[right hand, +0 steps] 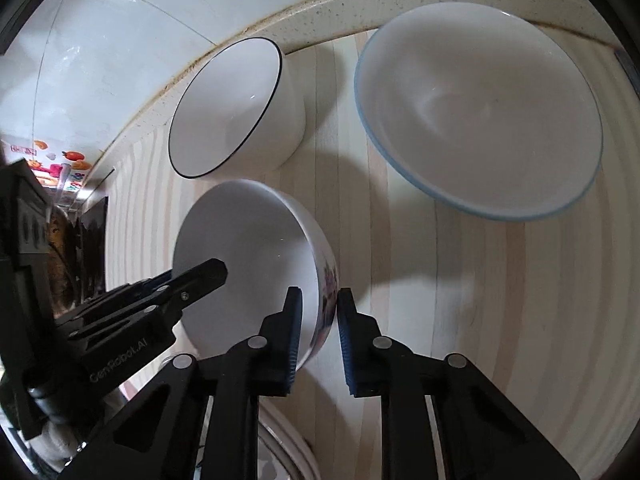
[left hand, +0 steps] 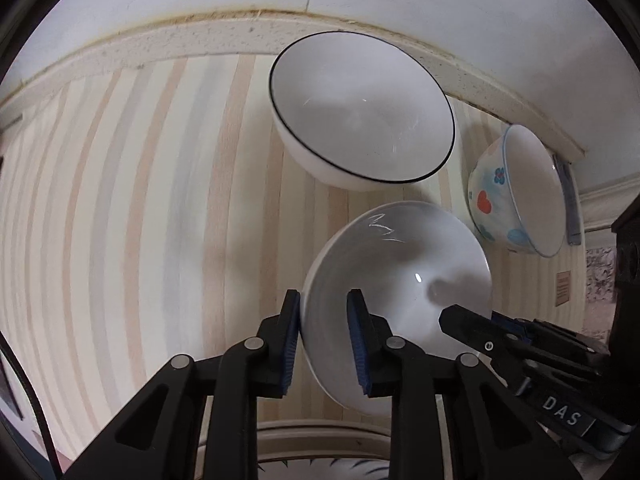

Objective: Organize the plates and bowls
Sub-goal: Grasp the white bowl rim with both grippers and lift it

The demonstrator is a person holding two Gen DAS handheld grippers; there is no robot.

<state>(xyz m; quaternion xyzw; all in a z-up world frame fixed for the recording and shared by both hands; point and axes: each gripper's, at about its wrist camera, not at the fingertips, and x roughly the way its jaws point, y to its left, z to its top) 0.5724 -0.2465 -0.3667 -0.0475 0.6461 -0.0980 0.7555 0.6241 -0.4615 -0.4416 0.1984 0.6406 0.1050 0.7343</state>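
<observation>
I have both grippers on the same white bowl (left hand: 396, 276), which sits tilted over the striped counter (left hand: 140, 208). My left gripper (left hand: 323, 300) straddles the bowl's rim at about seven o'clock, its blue pads (left hand: 356, 320) narrowly parted, one outside the wall and one inside; the outer pad touches the wall, while the inner one shows a slight gap. My right gripper (right hand: 318, 298) straddles the opposite rim, its fingers nearly closed on the wall with the floral print, though I cannot tell if both pads press. At twelve o'clock from the held bowl stands a black-rimmed bowl (left hand: 362, 108), just beside it near the backsplash (left hand: 180, 36). A blue-rimmed bowl (right hand: 480, 116) with hearts and flowers outside rests at two o'clock, apart from both.
</observation>
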